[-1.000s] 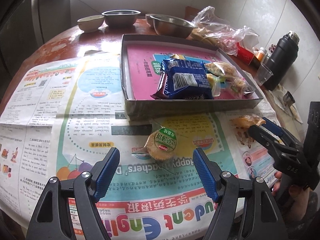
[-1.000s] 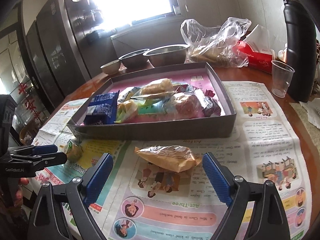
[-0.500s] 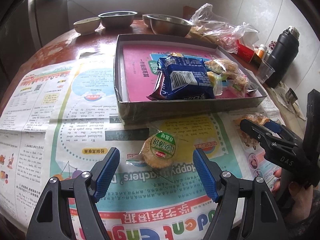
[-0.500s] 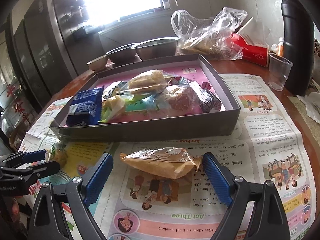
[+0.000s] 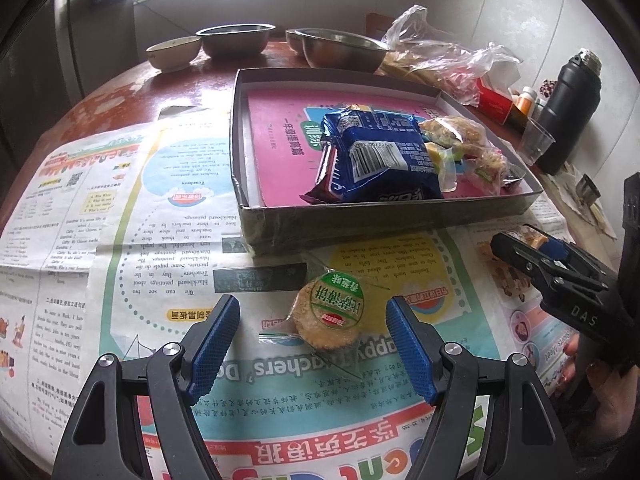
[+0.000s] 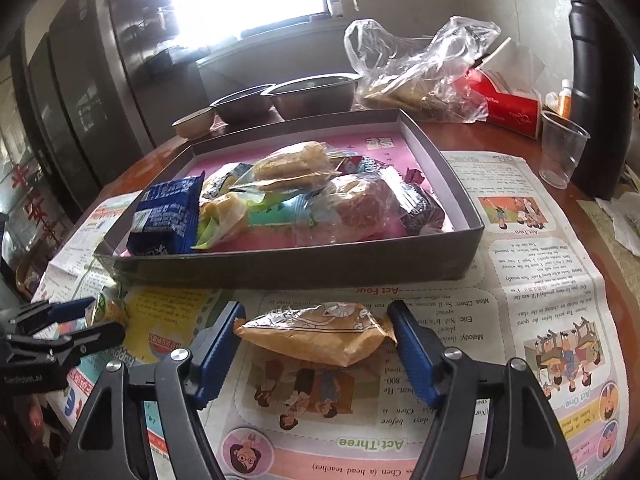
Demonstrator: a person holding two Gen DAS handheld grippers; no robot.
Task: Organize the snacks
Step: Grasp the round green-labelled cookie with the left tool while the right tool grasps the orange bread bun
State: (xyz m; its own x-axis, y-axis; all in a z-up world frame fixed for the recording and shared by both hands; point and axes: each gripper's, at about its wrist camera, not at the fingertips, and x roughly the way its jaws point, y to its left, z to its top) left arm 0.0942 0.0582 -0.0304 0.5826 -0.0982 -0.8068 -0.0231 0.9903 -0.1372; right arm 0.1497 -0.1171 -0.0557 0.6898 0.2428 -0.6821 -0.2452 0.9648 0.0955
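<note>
At nine o'clock of the spread: flat, creased newspaper (image 5: 132, 208), glossy print, bare of snacks up to the tray wall. At six o'clock in the left wrist view: left gripper (image 5: 312, 344), jaws wide, ribbed blue pads (image 5: 214, 344) flanking but not touching a round biscuit pack (image 5: 330, 312), crinkly clear film with green label, flat on the paper just outside the tray's near wall. At twelve o'clock: shallow grey cardboard tray (image 5: 360, 216), pink liner, straight low walls, left half bare, right half heaped with a blue foil packet (image 5: 380, 160) and clear-wrapped pastries. At three o'clock: right gripper (image 6: 316, 344), jaws wide around a tan crinkled snack bag (image 6: 316, 336), right pad touching its crimped end, left pad just beside.
</note>
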